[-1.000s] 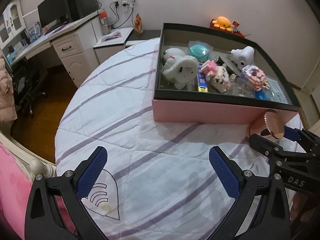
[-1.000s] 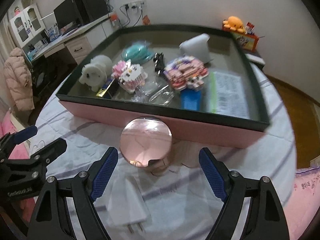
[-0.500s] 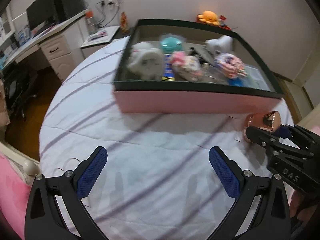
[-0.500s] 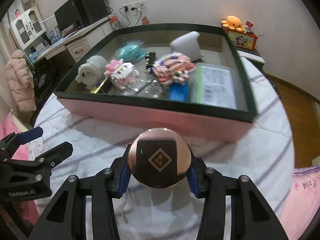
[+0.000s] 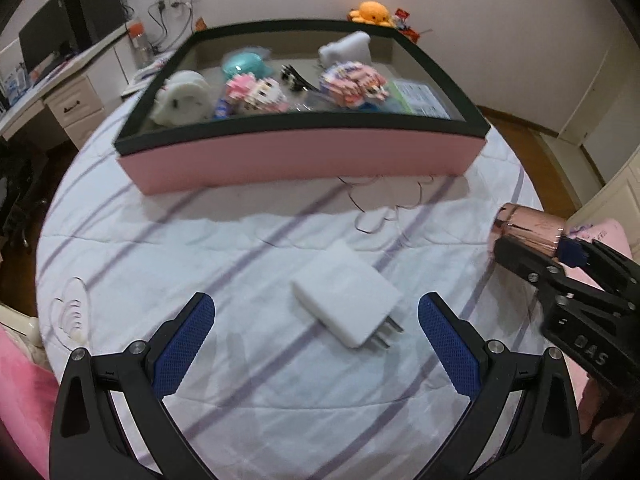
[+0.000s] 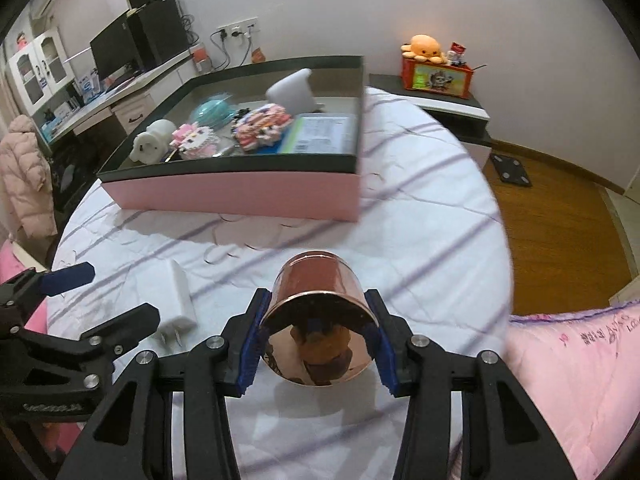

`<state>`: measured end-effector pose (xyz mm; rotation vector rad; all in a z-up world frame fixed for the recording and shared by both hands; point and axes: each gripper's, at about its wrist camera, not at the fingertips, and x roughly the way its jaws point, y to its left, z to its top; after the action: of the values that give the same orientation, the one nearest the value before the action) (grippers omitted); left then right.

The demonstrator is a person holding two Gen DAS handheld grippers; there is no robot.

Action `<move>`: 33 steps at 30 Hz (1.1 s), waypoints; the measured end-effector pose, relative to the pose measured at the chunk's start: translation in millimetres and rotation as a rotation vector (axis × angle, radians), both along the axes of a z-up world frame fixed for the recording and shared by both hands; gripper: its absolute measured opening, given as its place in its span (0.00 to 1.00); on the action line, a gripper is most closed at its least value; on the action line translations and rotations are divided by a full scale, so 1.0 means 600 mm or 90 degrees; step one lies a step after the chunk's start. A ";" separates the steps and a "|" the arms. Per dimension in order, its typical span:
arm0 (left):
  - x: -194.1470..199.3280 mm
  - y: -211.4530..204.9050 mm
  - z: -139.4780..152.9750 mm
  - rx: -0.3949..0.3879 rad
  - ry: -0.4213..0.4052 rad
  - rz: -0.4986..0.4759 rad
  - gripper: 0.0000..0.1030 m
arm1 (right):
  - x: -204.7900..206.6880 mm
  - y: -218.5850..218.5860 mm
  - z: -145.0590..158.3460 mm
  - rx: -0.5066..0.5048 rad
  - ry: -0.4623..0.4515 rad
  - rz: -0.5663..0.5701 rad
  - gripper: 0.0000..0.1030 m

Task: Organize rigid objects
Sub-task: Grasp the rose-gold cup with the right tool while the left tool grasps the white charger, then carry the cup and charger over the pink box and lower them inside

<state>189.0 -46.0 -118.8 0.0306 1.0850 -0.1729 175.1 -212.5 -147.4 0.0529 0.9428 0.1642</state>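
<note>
Copper-pink metal cup point(image 6: 320, 316) sat pinched between the blue pads point(image 6: 251, 340) of the right gripper point(image 6: 318, 340), lifted off the bed point(image 6: 420, 240) and well short of the pink box point(image 6: 240, 194). It was a short, shiny cylinder, mirror-bright, its flat end facing the camera and reflecting the rig. It looked rigid and probably light, but the polished wall seemed slippery, so a firm squeeze across its round sides, as here, was likely the safest hold.

Nearer the box than the cup, a white charger point(image 5: 346, 304) lay flat on the striped sheet, prongs toward the camera, between the spread, empty jaws of the left gripper point(image 5: 316, 344). It appeared hard and light, best taken across its narrow edges.

Farthest away, the box held toys: a white figure point(image 5: 182, 98), block models point(image 5: 352, 84) and a teal dome point(image 5: 244, 66).
</note>
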 end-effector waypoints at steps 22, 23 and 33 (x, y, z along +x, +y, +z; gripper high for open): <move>0.010 -0.030 -0.021 0.058 -0.021 -0.029 0.62 | 0.002 -0.041 -0.020 0.030 0.011 -0.010 0.47; 0.009 -0.029 -0.021 0.058 -0.022 -0.026 0.62 | 0.002 -0.041 -0.019 0.030 0.012 -0.011 0.47; -0.006 -0.005 0.017 0.054 -0.062 -0.008 0.62 | -0.018 -0.031 0.012 0.028 -0.019 -0.008 0.47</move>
<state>185.5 -49.3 -108.6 0.1210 0.9947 -0.1346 164.5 -231.3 -140.4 0.0957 0.9089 0.1738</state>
